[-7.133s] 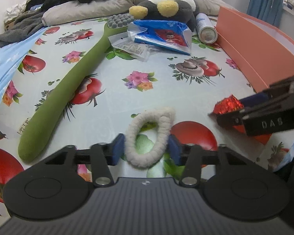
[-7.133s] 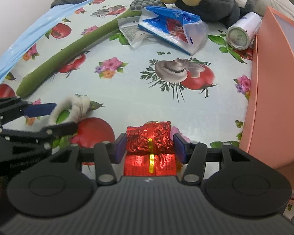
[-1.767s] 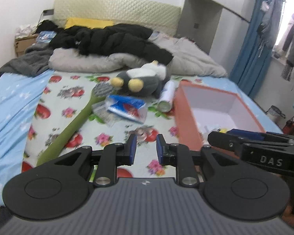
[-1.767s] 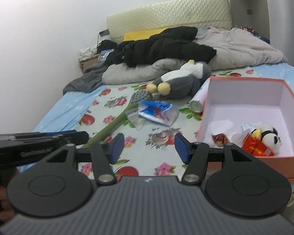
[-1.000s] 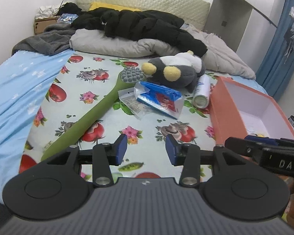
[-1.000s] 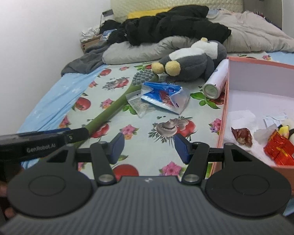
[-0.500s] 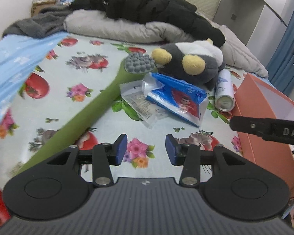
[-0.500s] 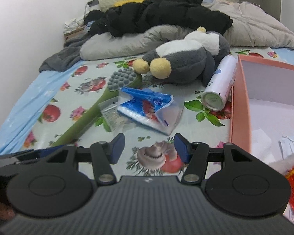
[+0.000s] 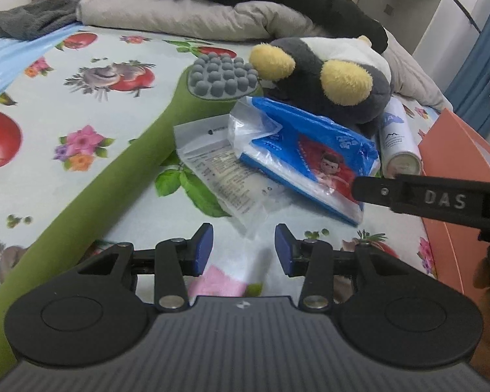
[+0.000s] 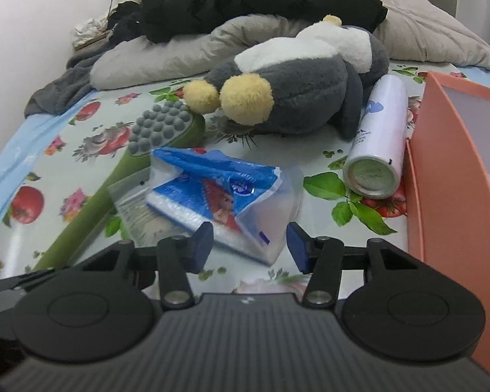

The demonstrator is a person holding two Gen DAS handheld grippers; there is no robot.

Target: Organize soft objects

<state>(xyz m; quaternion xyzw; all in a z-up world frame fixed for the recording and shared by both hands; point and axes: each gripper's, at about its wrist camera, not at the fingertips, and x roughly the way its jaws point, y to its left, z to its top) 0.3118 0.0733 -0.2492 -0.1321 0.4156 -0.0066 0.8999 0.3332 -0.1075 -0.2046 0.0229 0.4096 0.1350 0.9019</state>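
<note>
A blue tissue pack lies on the fruit-print sheet, partly over a clear packet. Behind them rests a grey plush penguin with yellow feet. A long green plush brush with a grey knobbed head runs along the left. My left gripper is open and empty, just short of the clear packet's corner. My right gripper hovers at the tissue pack's near corner; its jaws are closing, the corner lies between the tips, and the pads do not touch it.
An orange box stands on the right. A white spray can lies against its wall. Grey pillows and dark clothes pile up at the back. A blue sheet borders the left side.
Both grippers have come forward and down toward the tissue pack and packet, which now fill the views. The right jaws have narrowed slightly.
</note>
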